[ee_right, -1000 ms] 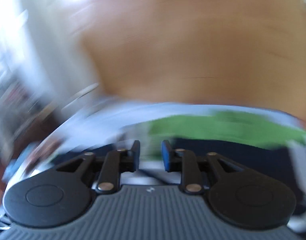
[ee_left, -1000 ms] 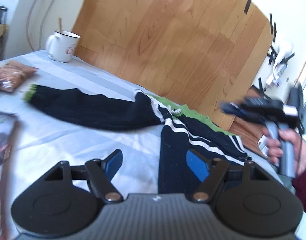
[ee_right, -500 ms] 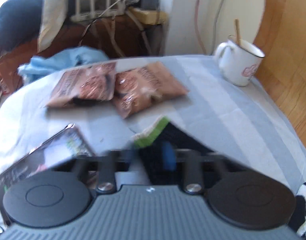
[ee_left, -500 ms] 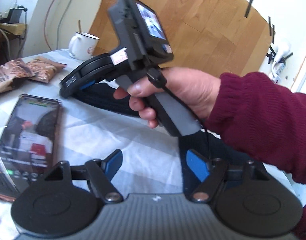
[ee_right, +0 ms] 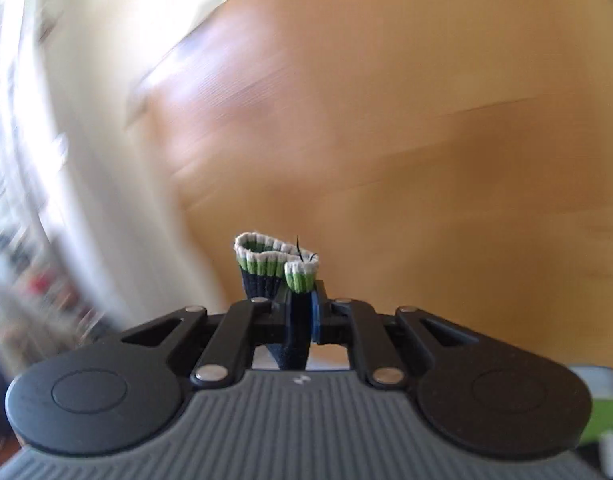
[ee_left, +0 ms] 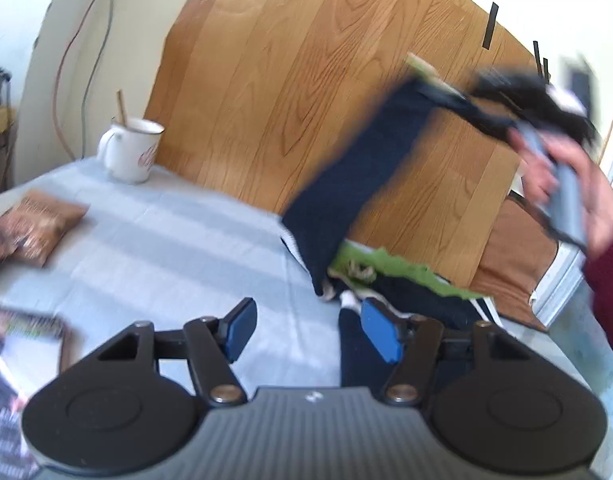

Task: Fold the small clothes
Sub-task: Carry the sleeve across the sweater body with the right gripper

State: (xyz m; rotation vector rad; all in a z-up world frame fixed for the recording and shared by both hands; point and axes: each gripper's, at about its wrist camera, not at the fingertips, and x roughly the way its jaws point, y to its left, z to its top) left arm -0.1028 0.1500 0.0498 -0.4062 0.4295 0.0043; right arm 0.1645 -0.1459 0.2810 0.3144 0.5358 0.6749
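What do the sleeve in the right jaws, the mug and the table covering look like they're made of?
Sleeve: knitted yarn, likely wool or acrylic; ribbed stitches show in its navy, green and white cuff, pinched by the right gripper. Mug: glossy white, with a thin dark rim, so enamelled metal or ceramic; hard to tell. Table covering: matte woven cloth, pale blue-grey stripes, soft creases.

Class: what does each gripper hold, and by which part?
Right gripper: dark navy knitted sweater, by its green-and-white cuff. Left gripper: nothing; jaws closing.
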